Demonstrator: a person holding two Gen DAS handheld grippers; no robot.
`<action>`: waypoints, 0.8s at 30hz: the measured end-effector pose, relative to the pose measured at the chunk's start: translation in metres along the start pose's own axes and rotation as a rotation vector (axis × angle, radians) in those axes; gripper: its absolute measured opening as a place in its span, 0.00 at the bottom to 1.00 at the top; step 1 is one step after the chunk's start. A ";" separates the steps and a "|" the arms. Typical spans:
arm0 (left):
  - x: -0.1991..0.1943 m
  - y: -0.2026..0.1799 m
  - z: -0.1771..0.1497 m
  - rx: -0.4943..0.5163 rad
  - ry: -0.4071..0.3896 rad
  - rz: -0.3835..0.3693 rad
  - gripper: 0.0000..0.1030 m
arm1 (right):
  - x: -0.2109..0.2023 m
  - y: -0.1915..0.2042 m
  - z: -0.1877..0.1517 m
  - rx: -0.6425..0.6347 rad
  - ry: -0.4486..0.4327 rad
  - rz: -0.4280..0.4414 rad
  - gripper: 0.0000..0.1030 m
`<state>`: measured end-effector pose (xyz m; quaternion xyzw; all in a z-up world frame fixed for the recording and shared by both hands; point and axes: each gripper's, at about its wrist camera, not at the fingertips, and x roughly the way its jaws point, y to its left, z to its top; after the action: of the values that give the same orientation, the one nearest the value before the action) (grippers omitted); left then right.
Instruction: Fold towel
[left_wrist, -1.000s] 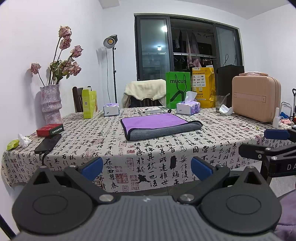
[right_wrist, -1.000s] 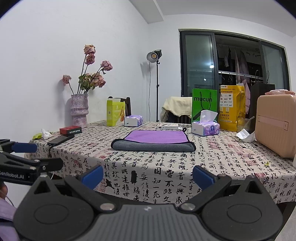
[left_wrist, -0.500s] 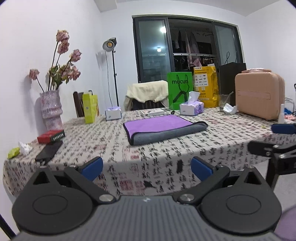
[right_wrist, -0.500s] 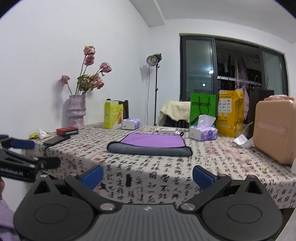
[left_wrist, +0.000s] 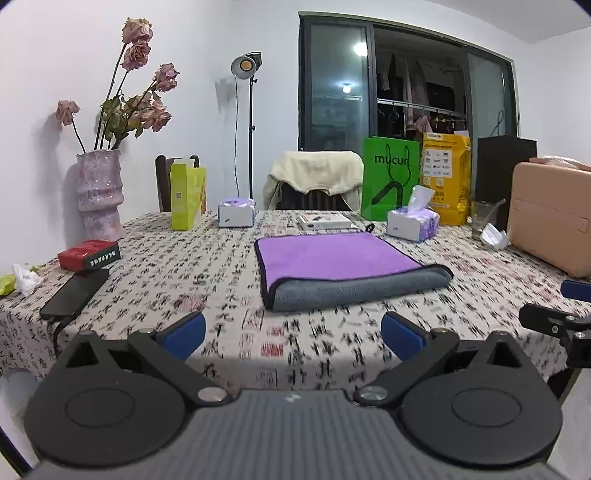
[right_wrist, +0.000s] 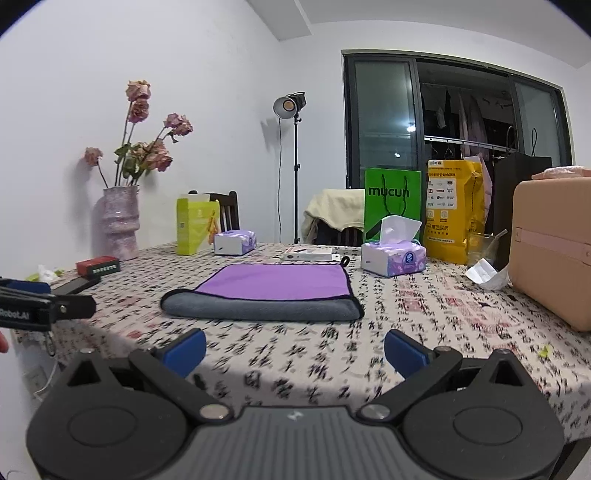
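Note:
A purple towel with a grey underside (left_wrist: 340, 267) lies folded flat in the middle of the table, its grey fold facing me; it also shows in the right wrist view (right_wrist: 269, 291). My left gripper (left_wrist: 291, 334) is open and empty, over the table's near edge, short of the towel. My right gripper (right_wrist: 293, 349) is open and empty, also near the front edge, short of the towel. Each gripper shows at the edge of the other's view.
The table (left_wrist: 184, 288) has a calligraphy-print cloth. On it stand a vase of dried roses (left_wrist: 99, 195), a red box (left_wrist: 90, 254), a black phone (left_wrist: 74, 291), tissue packs (left_wrist: 413, 221), a green bag (left_wrist: 391, 177), a yellow bag (left_wrist: 445, 177) and a pink case (left_wrist: 550, 229).
Both grippers have moved forward toward the table and the towel; the towel looks larger and closer. Both stay open. The towel has not moved.

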<state>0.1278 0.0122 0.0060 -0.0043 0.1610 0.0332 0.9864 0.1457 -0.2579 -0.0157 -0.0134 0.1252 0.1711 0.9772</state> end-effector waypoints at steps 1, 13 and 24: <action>0.005 0.000 0.002 0.002 0.001 0.002 1.00 | 0.004 -0.002 0.002 -0.005 -0.004 0.001 1.00; 0.072 0.005 0.013 0.033 0.028 -0.026 0.99 | 0.073 -0.023 0.016 -0.031 0.026 0.010 1.00; 0.133 0.027 0.021 -0.008 0.126 -0.024 0.58 | 0.144 -0.032 0.028 -0.031 0.093 0.055 0.98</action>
<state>0.2588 0.0484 -0.0166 -0.0125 0.2225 0.0216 0.9746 0.2943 -0.2380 -0.0250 -0.0332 0.1680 0.1991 0.9649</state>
